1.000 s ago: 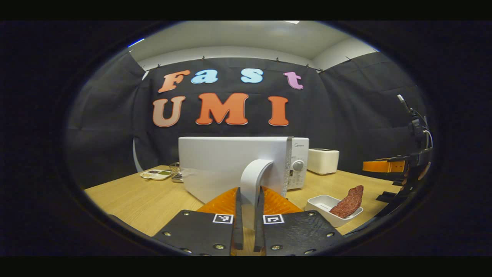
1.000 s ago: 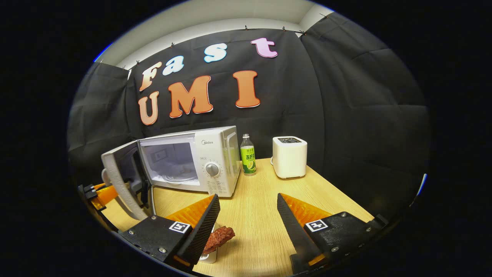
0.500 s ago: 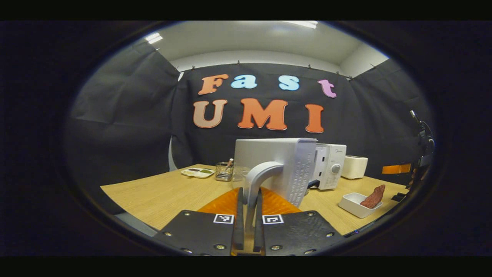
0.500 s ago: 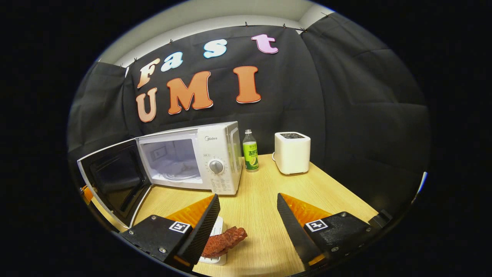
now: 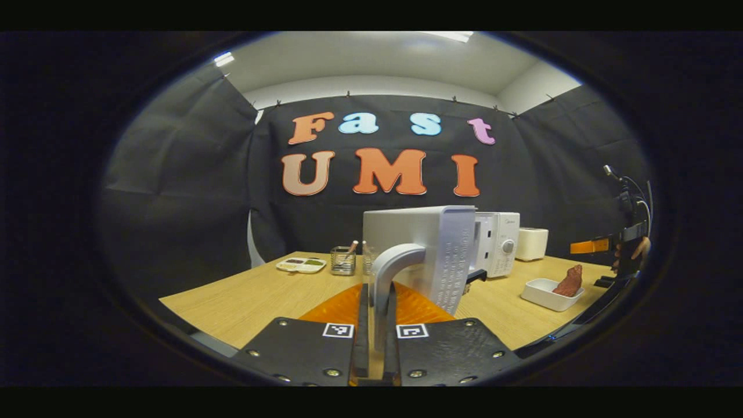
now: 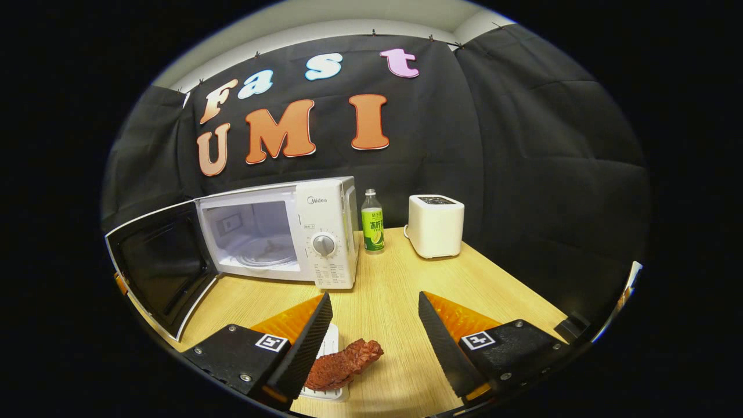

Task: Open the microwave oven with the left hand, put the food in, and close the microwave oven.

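My left gripper (image 5: 375,325) is shut on the white curved door handle (image 5: 390,262) of the microwave oven (image 6: 325,232). Its door (image 6: 162,261) stands wide open, and the white cavity (image 6: 252,238) shows a glass turntable. A reddish-brown piece of meat (image 6: 343,363) leans in a small white dish (image 6: 331,342) on the wooden table (image 6: 389,290). My right gripper (image 6: 374,297) hangs open just above and behind the dish, with the meat low between its fingers, nearer the left one. The left gripper view has the dish (image 5: 541,293), the meat (image 5: 569,281) and the right gripper (image 5: 621,249) at far right.
A green-labelled bottle (image 6: 371,223) and a white toaster (image 6: 435,226) stand right of the microwave. A small palette tray (image 5: 300,265) and a wire holder (image 5: 343,260) sit at the table's far left. The open door juts out over the table's left front.
The left gripper has pulled the door from part-open to wide open. The right gripper has edged forward, so the meat and dish sit further in between its fingers.
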The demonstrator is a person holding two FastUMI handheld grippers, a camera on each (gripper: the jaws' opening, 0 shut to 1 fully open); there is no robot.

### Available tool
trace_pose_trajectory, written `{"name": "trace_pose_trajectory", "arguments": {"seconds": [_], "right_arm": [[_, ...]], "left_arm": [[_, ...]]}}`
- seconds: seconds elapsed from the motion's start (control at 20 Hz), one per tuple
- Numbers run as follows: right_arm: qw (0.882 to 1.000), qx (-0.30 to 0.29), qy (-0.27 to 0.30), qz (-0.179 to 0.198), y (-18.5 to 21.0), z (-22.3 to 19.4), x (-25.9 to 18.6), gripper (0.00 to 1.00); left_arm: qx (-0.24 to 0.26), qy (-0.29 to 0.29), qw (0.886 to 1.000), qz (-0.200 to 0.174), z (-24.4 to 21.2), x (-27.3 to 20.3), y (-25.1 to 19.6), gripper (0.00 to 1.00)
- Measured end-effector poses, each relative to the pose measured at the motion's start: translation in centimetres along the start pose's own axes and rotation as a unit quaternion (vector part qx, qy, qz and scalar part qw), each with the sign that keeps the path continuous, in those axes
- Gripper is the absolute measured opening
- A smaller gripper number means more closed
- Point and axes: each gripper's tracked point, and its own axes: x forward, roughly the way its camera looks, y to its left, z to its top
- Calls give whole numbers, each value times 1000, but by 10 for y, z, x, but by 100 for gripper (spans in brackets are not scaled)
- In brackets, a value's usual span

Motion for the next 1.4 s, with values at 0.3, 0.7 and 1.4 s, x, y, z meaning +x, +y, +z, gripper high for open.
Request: {"name": "trace_pose_trajectory", "arguments": {"seconds": [0.3, 0.7, 1.4], "right_arm": [[999, 20, 25, -10, 6, -22, -2, 93], [994, 78, 70, -9, 6, -57, -7, 92], [963, 242, 110, 52, 17, -72, 3, 46]], "left_arm": [[-1, 2, 1000, -23, 0, -1, 25, 25], [3, 13, 1000, -11, -3, -1, 50, 80], [29, 9, 999, 15, 9, -45, 71, 76]]}}
